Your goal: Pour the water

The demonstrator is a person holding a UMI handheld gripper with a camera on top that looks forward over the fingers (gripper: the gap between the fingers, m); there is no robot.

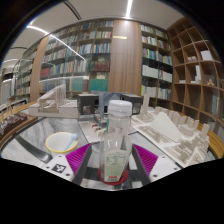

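Observation:
A clear plastic bottle (117, 140) with a white cap stands upright between my fingers, with some water in its lower part and a red band at its base. My gripper (115, 160) is shut on the bottle; the magenta pads (84, 160) press on its lower sides. A round container with a yellow rim (60, 142) sits on the white table (175, 150) just ahead and left of the left finger.
White paper models (165, 125) stand on the table to the right and beyond. A dark box (90, 103) sits behind the bottle. Tall bookshelves (80, 55) and a wooden shelf unit (195, 60) line the back of the room.

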